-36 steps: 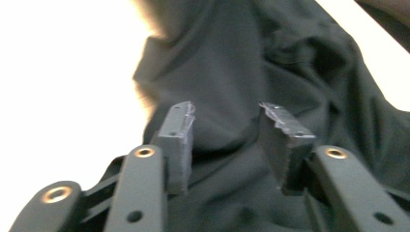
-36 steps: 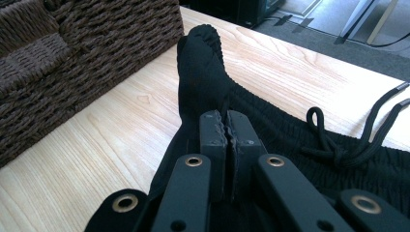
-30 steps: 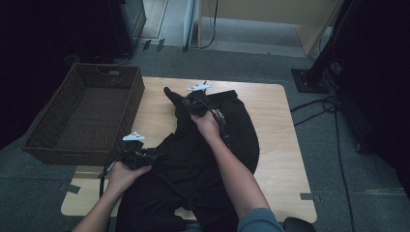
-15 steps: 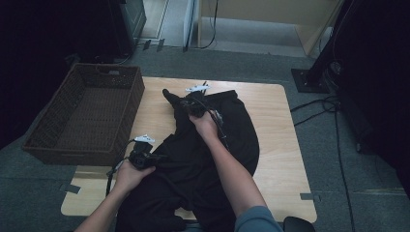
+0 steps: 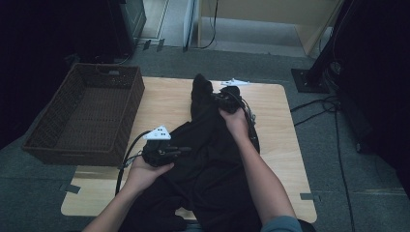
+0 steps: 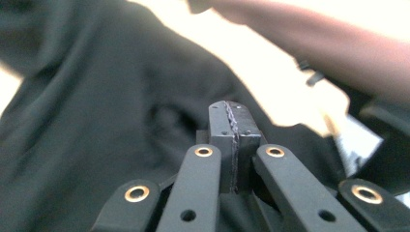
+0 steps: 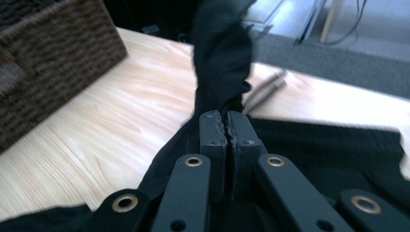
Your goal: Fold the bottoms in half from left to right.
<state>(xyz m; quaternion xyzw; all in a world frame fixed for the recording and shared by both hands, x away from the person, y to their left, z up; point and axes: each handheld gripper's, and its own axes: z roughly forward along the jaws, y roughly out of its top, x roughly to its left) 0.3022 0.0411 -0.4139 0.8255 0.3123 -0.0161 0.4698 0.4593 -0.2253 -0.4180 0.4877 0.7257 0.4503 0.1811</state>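
Garment (image 5: 212, 159) spread at counter (image 5: 164, 104) centre, unfolded | left tongs (image 5: 186, 149) pressed together on cloth at 7 o'clock | right tongs (image 5: 211, 98) pinching an end at 12 | fold barely begun; basket (image 5: 87, 116) at 9 unfilled.

Black garment (image 5: 208, 159) matt cloth; table (image 5: 164, 104) smooth wood; basket (image 5: 92, 116) rough wicker.

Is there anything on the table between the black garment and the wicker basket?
Nothing visible. A bare strip of the wooden table separates the black garment from the wicker basket on its left. Both hand-held grippers, the left and the right, are already shut on the cloth.
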